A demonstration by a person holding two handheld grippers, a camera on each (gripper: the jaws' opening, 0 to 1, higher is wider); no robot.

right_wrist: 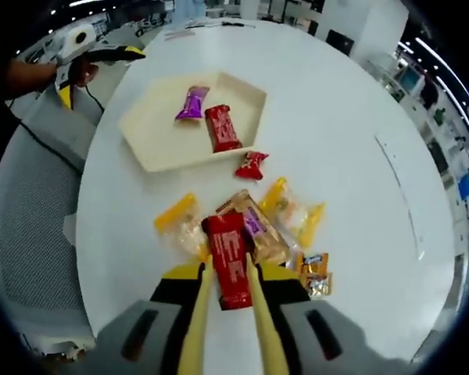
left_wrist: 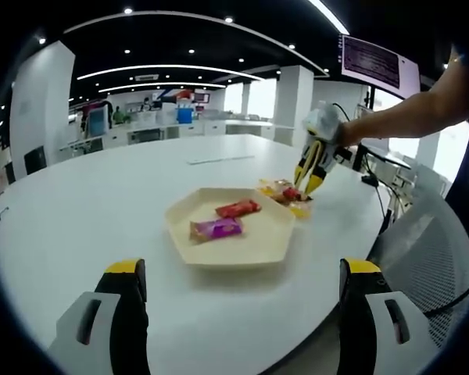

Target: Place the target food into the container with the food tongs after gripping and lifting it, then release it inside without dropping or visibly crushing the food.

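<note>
A: Item 1, target food?

B: Red bar pkt (right_wrist: pixel 230 260), long, glossy wrapper. Lay on the snack pile (right_wrist: pixel 258 226) at the near table edge, between the yellow tongs (right_wrist: pixel 228 301) carried by the right gripper (right_wrist: pixel 227 328). Tong arms were pressed in vs. both long sides of the pkt, i.e. pinching it. Couldn't tell if it was off the pile yet.

A: Item 2, container?

B: Cream hex tray (right_wrist: pixel 152 129), well apart from the pile, up-table. Held a purple pkt (right_wrist: pixel 191 102) and a second red bar (right_wrist: pixel 222 128). Small red twist-wrap sweet (right_wrist: pixel 251 165) sat just outside its rim.

A: Rest of pile?

B: Yellow sachets, a clear-wrapped cracker pkt, an orange/blue pkt to one side. All loose on the white table (right_wrist: pixel 352 117).

A: Left side?

B: Left gripper (left_wrist: pixel 238 312) jaws spread wide, nothing between, hovering short of the tray (left_wrist: pixel 254 250). In that view the right one worked the pile (left_wrist: pixel 285 194) just beyond the tray.

A: Handling note?

B: My read: keep squeeze light & even, wrapper looks slippery but contents prob. crushable. Lift straight up so neighbours don't drag along. Carry level, lower onto bare tray floor beside the two pkts, then ease tongs apart.
</note>
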